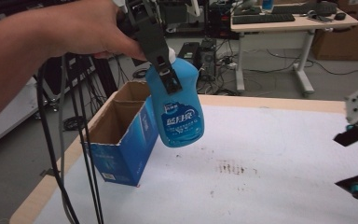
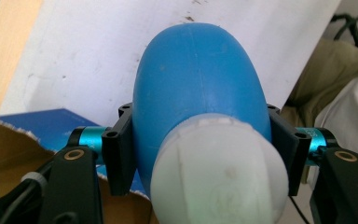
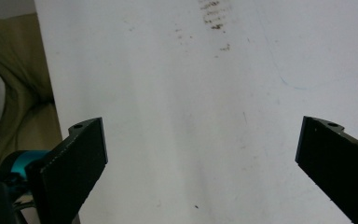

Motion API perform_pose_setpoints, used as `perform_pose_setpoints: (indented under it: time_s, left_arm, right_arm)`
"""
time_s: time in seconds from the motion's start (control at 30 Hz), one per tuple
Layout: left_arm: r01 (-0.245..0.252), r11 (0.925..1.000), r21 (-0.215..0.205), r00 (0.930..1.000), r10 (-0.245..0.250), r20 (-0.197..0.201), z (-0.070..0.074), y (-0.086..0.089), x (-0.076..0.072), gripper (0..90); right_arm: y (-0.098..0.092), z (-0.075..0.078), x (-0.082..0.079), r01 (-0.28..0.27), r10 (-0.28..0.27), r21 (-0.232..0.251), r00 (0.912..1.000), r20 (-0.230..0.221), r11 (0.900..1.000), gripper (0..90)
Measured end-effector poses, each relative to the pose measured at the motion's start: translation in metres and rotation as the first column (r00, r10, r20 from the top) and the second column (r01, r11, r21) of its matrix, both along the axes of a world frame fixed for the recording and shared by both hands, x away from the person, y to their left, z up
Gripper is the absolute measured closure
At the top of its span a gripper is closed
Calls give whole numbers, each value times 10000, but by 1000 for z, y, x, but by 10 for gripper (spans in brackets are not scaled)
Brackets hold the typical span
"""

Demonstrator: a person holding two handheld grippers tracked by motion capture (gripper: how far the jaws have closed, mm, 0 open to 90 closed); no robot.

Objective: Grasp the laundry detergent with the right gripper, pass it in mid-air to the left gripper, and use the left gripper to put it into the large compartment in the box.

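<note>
The left gripper (image 1: 168, 77) pinches the blue bottle (image 1: 179, 107) beside the open box (image 1: 121, 140); lowering it in looks next. The right gripper (image 1: 356, 161) has its fingers spread, empty.

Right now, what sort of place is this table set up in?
Probably an office or lab workroom: a desk with keyboards stands behind the table, a computer tower sits on the floor, and loose cables trail across it.

Right of the open cardboard box (image 1: 121, 140), which blocked the table's (image 1: 279, 186) left edge, the white surface lay bare and passable, the held blue bottle (image 1: 179, 105) hanging just beside the box's rim.
</note>
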State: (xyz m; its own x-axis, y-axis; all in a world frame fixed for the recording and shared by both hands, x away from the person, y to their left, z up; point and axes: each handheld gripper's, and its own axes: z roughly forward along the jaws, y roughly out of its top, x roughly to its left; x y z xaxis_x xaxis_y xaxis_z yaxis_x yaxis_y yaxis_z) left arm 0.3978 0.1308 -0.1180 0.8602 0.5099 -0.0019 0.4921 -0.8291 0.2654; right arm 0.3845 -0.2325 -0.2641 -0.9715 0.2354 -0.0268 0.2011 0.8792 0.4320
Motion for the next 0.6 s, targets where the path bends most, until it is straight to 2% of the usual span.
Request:
perform_pose_setpoints:
  time_s: [0.1,0.2,0.33,0.5,0.6]
  left_arm:
    - [-587,9982,-104,9983,587,39,1,14,3,372]
    - [-1105,9936,-226,9938,1108,134,4,29,5,372]
    - [-1517,9869,-540,9874,1538,366,14,45,2,372]
    - [-1893,9774,-943,9799,1941,454,27,62,-3,372]
    - [-2174,9691,-1165,9728,2249,554,33,74,-7,372]
  right_arm:
    - [-4,-1,4,270,-270,47,9996,109,9996,11]
    - [-6,-2,8,300,-301,112,9995,131,9995,11]
    - [-7,-5,12,339,-342,123,9991,231,9993,11]
    - [-6,-5,14,353,-357,155,9991,249,9993,11]
    - [-6,-6,14,397,-400,115,9990,210,9991,11]
